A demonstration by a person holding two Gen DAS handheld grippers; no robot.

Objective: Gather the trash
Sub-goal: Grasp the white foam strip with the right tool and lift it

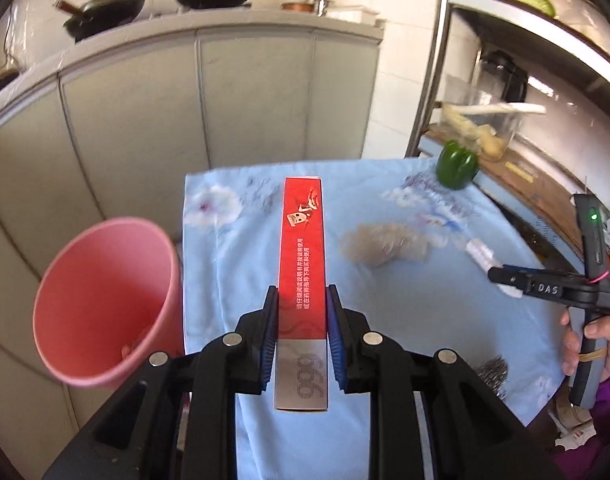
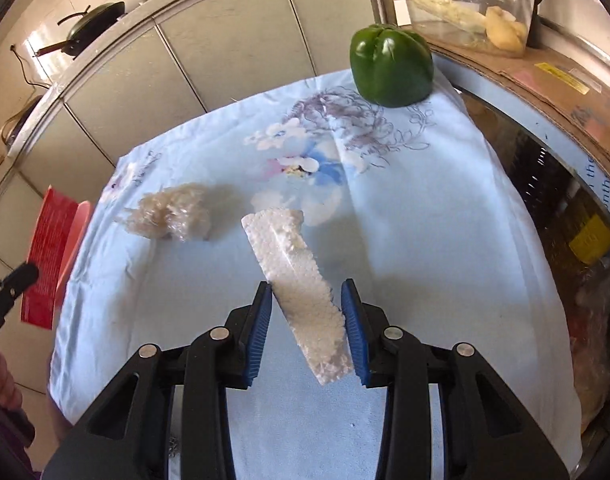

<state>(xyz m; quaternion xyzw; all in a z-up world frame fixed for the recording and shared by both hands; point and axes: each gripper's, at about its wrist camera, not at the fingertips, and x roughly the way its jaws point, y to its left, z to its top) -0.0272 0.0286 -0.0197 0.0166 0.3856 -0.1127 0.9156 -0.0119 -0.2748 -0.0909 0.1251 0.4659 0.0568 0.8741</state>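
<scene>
A long red and silver carton (image 1: pixel 303 240) is lifted above the cloth, with my left gripper (image 1: pixel 302 292) shut on its sides near the silver end. A pink bin (image 1: pixel 105 308) stands to its left, off the table's edge. My right gripper (image 2: pixel 306 287) is shut on a ragged white foam strip (image 2: pixel 293 264), held slantwise between the blue pads above the cloth. In the left wrist view the right gripper (image 1: pixel 505 280) shows from the side, a hand on its handle. A crumpled wad of clear plastic wrap (image 2: pixel 171 212) lies on the cloth left of the foam.
The table carries a light blue flowered cloth (image 2: pixel 425 240). A green bell pepper (image 2: pixel 391 66) sits at its far right corner. A steel scourer (image 1: pixel 491 372) lies near the front right edge. A metal shelf with a clear container (image 1: pixel 485 120) stands right; grey cabinets with pans stand behind.
</scene>
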